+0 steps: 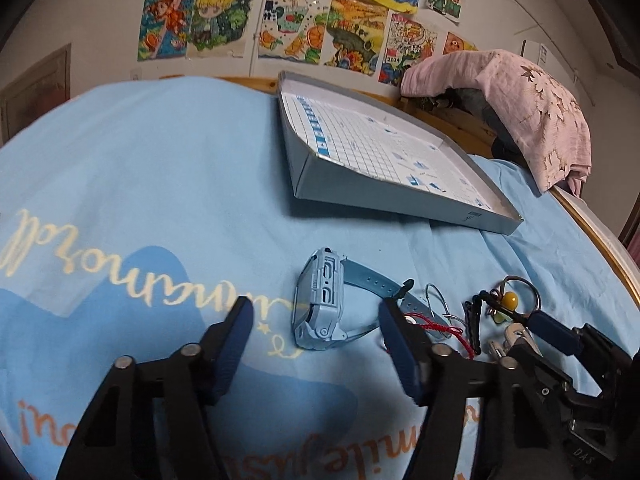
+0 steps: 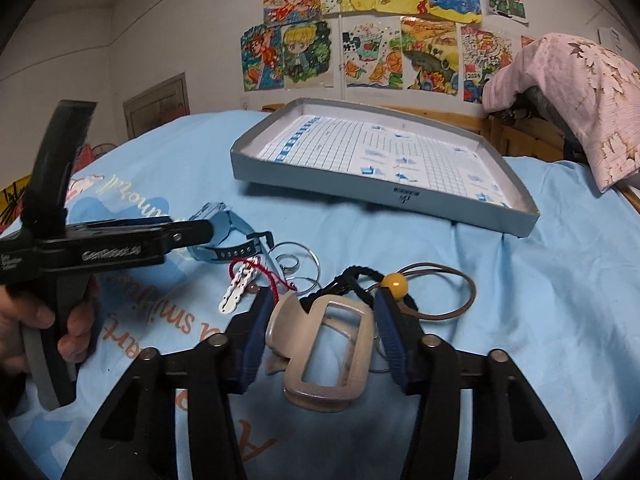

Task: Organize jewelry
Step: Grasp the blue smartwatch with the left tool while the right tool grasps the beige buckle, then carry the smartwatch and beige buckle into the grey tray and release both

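Now left gripper (image 1: pixel 316 320) jaws spread, flanking watch (image 1: pixel 320 304).

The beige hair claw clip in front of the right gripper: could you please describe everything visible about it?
The beige rectangular plastic hair claw clip has an open window-like frame with a matte, slightly pearly finish and curved jaw pieces flaring to its left. It lies on the light blue printed cloth, between the open blue-padded fingers of the right hand-held gripper. Whether the pads touch it cannot be told.

A left hand-held gripper (image 1: pixel 316 316), jaws spread wide, frames a pale blue watch (image 1: pixel 320 300) on a light blue bedsheet (image 1: pixel 160 184). A grey tray (image 1: pixel 340 184) lies beyond; the right hand-held gripper (image 1: pixel 520 330) sits among trinkets nearby.
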A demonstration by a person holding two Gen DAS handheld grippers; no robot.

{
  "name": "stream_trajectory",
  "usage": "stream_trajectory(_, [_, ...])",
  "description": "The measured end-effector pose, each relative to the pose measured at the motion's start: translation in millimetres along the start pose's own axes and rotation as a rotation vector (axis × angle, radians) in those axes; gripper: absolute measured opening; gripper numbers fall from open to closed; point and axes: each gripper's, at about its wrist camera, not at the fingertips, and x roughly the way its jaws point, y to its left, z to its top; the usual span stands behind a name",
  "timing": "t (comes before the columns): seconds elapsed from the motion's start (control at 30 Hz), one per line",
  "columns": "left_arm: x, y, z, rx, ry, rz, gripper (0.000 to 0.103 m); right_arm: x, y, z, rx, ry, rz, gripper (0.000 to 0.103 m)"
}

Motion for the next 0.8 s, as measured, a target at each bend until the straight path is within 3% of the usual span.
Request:
stream_trajectory(0.2, [7,-1,-2,-0.002,0.008,-0.035,0.035,3,6,-3,-0.025,0.007,0.000,0.021])
stream_trajectory(0.33, [7,-4,-4,0.008,0.007,-0.029,0.023,4,10,-3,-0.036,0.006,-0.005,0.018])
stream_trajectory(0.8, [-27,-6,-20,0.009,0.006,0.011,0.019,-11,1,2,0.018,-0.074,0.086,0.015])
